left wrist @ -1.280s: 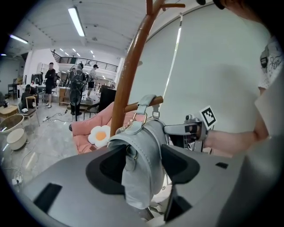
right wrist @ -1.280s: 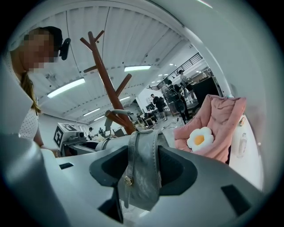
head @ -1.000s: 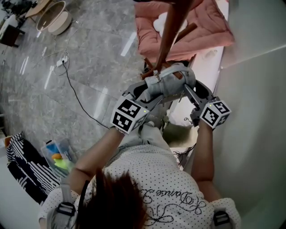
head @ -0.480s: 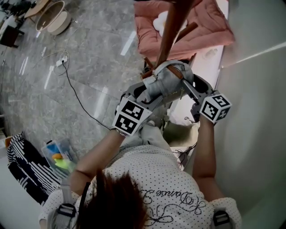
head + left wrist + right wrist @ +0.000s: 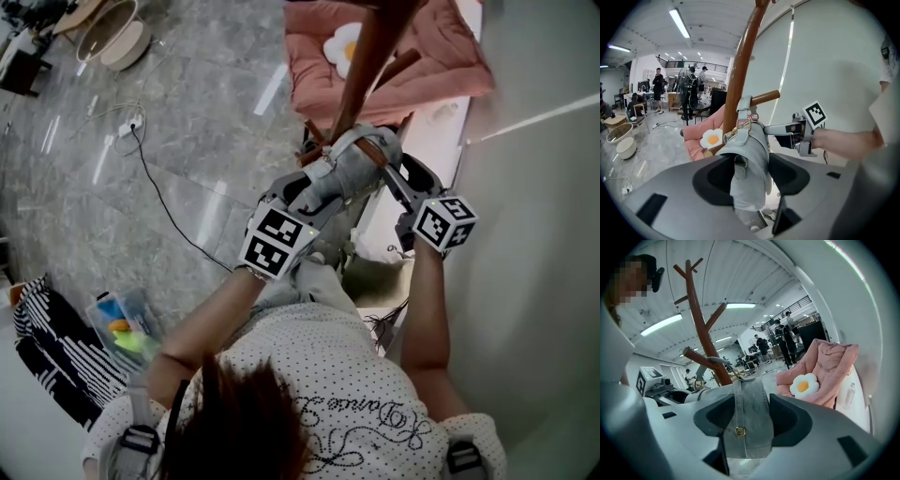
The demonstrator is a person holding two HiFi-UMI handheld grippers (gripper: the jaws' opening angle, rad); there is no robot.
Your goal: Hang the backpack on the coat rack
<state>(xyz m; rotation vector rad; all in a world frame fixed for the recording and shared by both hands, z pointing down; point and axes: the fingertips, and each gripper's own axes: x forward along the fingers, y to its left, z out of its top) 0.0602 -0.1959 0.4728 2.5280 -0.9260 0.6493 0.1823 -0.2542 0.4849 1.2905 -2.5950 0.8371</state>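
A grey-blue backpack [image 5: 352, 169] is held up against the brown wooden coat rack [image 5: 366, 66]. In the left gripper view the bag [image 5: 750, 168] fills the gap between the jaws, and its top strap [image 5: 744, 105] sits at a short peg [image 5: 764, 98] on the pole. My left gripper [image 5: 314, 192] is shut on the bag's body; its jaws have just closed a little further. My right gripper [image 5: 394, 178] is shut on a grey flap with a brass snap [image 5: 749, 423]. The right gripper [image 5: 797, 129] also shows beside the bag in the left gripper view.
A pink cushioned seat [image 5: 394, 56] with an egg-shaped pillow [image 5: 803, 385] stands behind the rack. A white wall [image 5: 534, 234] runs along the right. A cable [image 5: 159, 202] crosses the stone floor, with a clear box [image 5: 122, 323] and striped bag [image 5: 52, 347] at lower left. People stand far off [image 5: 691, 91].
The bag and the right gripper have edged slightly towards the rack pole. The left gripper stays where it was.
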